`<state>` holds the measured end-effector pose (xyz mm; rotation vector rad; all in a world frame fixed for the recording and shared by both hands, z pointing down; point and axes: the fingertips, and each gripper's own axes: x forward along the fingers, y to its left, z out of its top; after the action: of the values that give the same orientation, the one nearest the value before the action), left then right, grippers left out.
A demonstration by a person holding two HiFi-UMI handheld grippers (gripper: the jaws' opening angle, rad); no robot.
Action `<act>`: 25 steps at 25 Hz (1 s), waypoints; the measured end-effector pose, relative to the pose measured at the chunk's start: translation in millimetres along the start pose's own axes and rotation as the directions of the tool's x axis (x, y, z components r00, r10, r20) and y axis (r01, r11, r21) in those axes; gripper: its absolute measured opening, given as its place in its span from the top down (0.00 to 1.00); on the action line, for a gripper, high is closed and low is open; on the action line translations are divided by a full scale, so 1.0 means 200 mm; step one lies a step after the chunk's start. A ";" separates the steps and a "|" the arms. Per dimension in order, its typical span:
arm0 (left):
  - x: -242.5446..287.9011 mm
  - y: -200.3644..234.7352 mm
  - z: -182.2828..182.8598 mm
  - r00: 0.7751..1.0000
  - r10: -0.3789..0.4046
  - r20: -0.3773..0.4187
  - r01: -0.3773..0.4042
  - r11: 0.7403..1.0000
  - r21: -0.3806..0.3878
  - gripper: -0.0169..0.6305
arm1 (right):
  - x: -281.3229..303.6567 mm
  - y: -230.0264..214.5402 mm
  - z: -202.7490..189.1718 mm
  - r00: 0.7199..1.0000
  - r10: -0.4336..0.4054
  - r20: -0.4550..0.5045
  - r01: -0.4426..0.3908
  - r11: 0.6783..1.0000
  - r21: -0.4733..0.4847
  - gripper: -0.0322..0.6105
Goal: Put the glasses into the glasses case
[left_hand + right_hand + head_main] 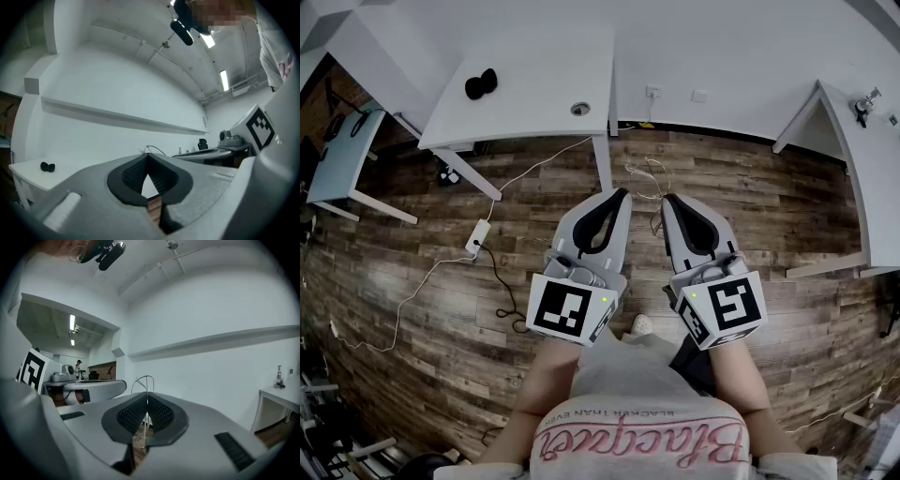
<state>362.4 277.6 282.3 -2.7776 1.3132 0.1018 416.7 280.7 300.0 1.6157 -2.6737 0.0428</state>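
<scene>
Left gripper [622, 193] and right gripper [667, 199] side by side at frame centre, over wooden floor [750, 187]. Fingers point to top of frame, tips together on each. White bench [534, 66] at upper left carries black rounded object [481, 83] toward its left side. Power strip [476, 237] with trailing cables on floor, left of centre. Second white bench [872, 159] at right edge. Person's shirt [637, 412] at bottom.

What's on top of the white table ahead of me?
On the white table: a small black object and a round grommet hole. Anything inside the black object is hidden.
</scene>
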 end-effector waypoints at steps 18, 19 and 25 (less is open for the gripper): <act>0.03 -0.27 0.00 0.999 -0.024 -0.023 0.025 0.998 0.064 0.97 | -0.21 -0.12 -0.03 1.000 -0.002 0.027 0.001 0.999 0.052 0.93; 0.02 -0.25 0.00 0.999 -0.025 -0.029 0.027 0.998 0.063 0.97 | -0.19 -0.12 -0.04 1.000 -0.003 0.025 0.002 0.998 0.067 0.93; -0.02 -0.02 -0.01 0.999 -0.031 -0.019 0.033 0.997 0.067 0.97 | -0.02 0.00 -0.03 1.000 -0.013 0.021 0.012 0.998 0.059 0.93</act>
<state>362.9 282.5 285.2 -2.7486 1.2515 0.0307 417.8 284.7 305.3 1.6585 -2.7031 0.1057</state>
